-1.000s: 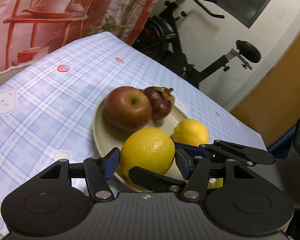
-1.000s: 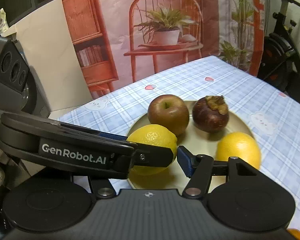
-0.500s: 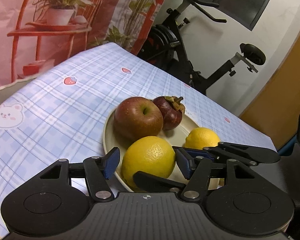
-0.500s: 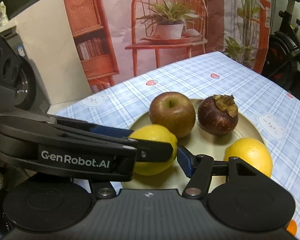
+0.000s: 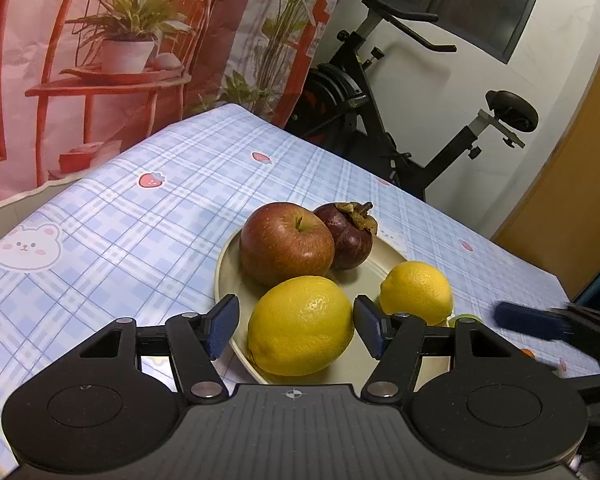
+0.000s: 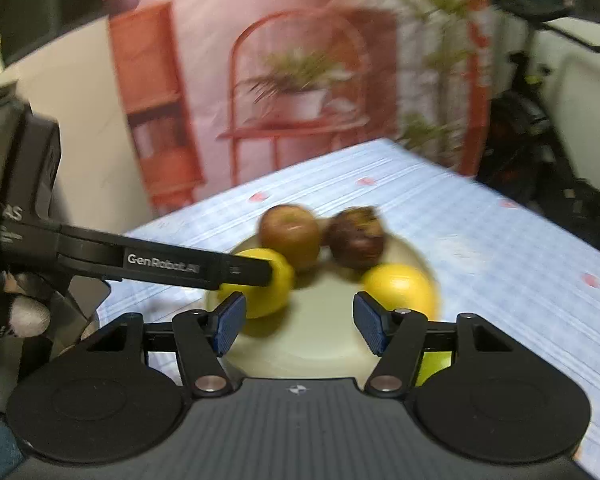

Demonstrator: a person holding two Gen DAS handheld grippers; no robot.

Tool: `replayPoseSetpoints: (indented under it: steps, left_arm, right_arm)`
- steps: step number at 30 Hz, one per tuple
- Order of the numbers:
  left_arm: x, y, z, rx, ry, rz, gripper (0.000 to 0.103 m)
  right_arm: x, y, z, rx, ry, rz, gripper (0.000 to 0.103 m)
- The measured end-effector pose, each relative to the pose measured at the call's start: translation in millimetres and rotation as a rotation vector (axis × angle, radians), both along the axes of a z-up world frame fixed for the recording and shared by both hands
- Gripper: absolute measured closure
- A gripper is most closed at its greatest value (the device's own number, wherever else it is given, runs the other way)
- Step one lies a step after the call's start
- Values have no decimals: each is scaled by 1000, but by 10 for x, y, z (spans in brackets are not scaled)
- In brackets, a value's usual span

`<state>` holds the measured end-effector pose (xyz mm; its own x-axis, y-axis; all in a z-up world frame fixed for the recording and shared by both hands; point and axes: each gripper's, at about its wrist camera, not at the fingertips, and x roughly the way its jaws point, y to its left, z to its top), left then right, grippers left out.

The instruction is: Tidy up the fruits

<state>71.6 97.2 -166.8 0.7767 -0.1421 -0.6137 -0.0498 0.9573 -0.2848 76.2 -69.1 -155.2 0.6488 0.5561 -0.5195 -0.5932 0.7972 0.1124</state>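
Left wrist view first: your left gripper (image 5: 296, 326) stood spread, its blue pads (image 5: 220, 328) on either side of the near lemon (image 5: 300, 325) with a visible gap on each side, so it gripped nothing. That lemon lay at the near edge of the cream plate (image 5: 226, 264). Behind it sat the red apple (image 5: 286, 243), and the dark mangosteen (image 5: 348, 234) rested just beside the apple on its right, the two apparently touching. A second lemon (image 5: 417, 293) lay on the right part of the plate, apart from the first. The plate stood on the blue checked tablecloth (image 5: 140, 232) printed with strawberries and a bear. At the right edge you could see a blurred blue pad of your right gripper (image 5: 528, 320), near the plate. An exercise bike (image 5: 380, 112) stood beyond the table.

Right wrist view, which was smeared by motion: your right gripper (image 6: 299, 326) was also spread wide and held nothing, with bare plate (image 6: 312, 340) between its pads. Your left gripper (image 6: 236, 272) reached in from the left, its finger crossing in front of the near lemon (image 6: 272, 280). The apple (image 6: 290, 234) and mangosteen (image 6: 356, 236) sat at the back of the plate, and the second lemon (image 6: 400, 290) lay just past your right-hand pad. Something yellow-green (image 6: 436, 364) showed under the right linkage; you could not tell what it was.
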Motion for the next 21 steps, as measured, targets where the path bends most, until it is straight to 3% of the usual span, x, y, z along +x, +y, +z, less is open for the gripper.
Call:
replayPoseSetpoints:
  steps: [6, 13, 21]
  left_arm:
    - [-61, -130, 20, 48, -4, -5, 37]
    - [-176, -355, 61, 126, -60, -43, 32]
    - [-382, -712, 131, 201, -136, -198, 31]
  right_arm:
    - [-429, -615, 17, 63, -93, -206, 39]
    - [-853, -1131, -123, 117, -85, -403, 33]
    - [-1025, -1186, -279, 140, -35, -401, 31]
